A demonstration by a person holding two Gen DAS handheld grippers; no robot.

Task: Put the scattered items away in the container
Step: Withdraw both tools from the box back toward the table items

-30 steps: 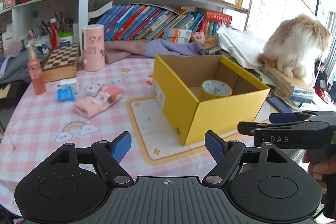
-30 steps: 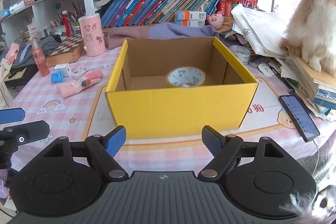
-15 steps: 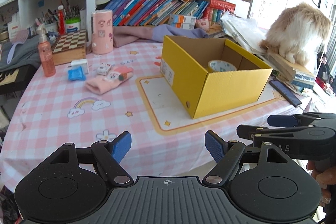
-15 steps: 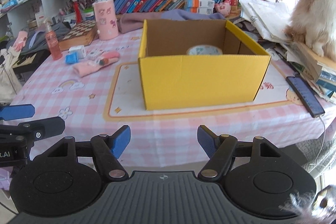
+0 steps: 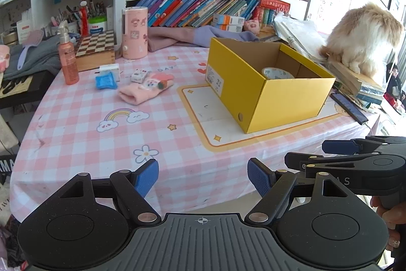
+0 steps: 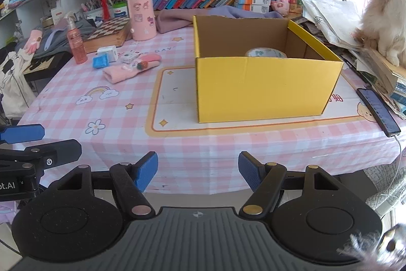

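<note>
A fluffy cat [image 5: 365, 40] is sitting on a stack of books [image 5: 360, 85] at the bench's right edge. A phone [image 6: 378, 109] is lying just below that stack, and a chessboard [image 5: 95, 48] is resting beside a pink cylinder [image 5: 134, 33] near the bookshelf [image 5: 203, 6].

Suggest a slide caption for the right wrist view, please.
Open right claw faces a yellow box holding a tape roll.

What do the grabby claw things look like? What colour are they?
Each gripper, left and right, is matte black plastic with two round speckled discs, a ribbed grey middle, silver rivets and two fingers tipped with bumpy blue pads. The right one has white letters on its side.
</note>
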